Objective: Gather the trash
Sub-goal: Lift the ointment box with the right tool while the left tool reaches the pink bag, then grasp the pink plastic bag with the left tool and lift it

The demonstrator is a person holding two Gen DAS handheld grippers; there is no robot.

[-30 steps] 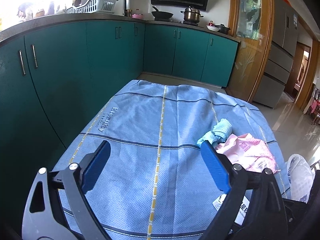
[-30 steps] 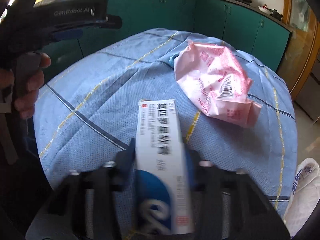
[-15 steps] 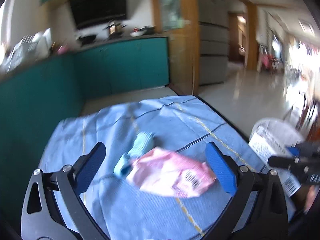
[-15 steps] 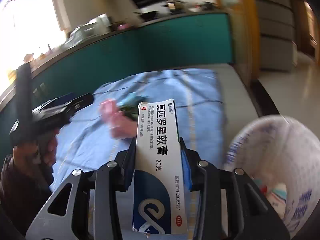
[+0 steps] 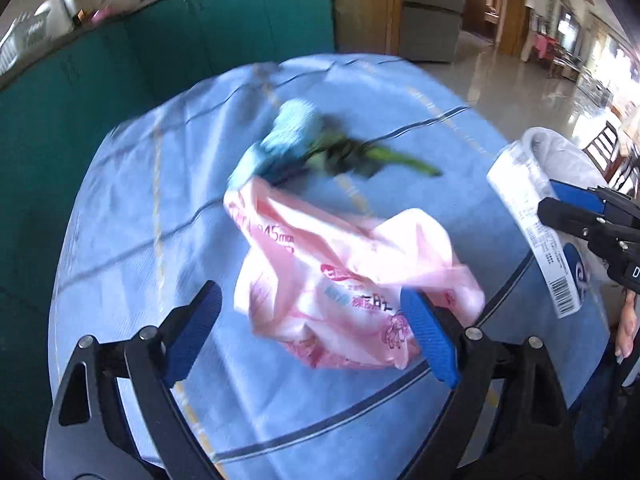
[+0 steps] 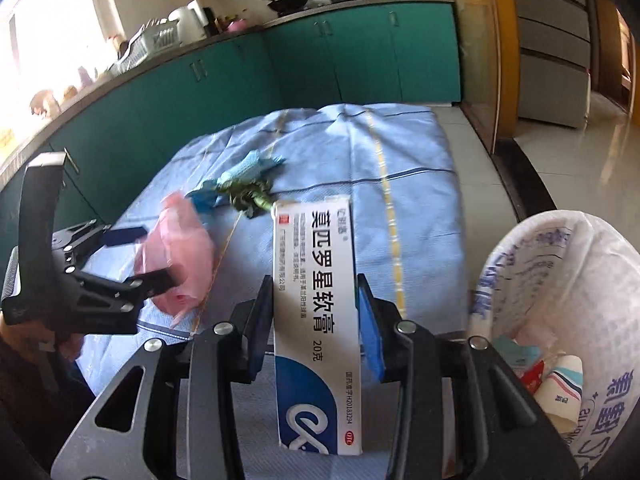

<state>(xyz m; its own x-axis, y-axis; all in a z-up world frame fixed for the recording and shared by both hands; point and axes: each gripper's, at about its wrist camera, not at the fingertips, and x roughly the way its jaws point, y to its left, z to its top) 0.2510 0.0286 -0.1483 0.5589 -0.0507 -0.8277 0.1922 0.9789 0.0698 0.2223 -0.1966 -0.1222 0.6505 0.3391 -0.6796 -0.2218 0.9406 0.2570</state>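
A crumpled pink plastic bag (image 5: 340, 264) lies on the blue tablecloth (image 5: 140, 220). My left gripper (image 5: 308, 296) hangs just over it, jaws wide and closing, with the bag between them; only the right pad brushes it. Behind the bag lie a light blue cloth (image 5: 292, 128) and a dark green wrapper (image 5: 352, 156). My right gripper (image 6: 314, 284) holds a white and blue ointment box (image 6: 316, 280) upright between its pads, and its jaws are starting to open. It is off the table's right side, next to a bin lined with a white bag (image 6: 560, 280).
Several pieces of trash (image 6: 556, 380) lie inside the bin. Teal kitchen cabinets (image 6: 320, 60) run along the left and far sides of the table. Shiny tiled floor (image 5: 500, 80) opens to the right, past a grey fridge (image 6: 552, 60).
My left gripper swung right and down from the bare cloth onto the pink bag. My right gripper carried the box off the table toward the bin, which now shows at its right.
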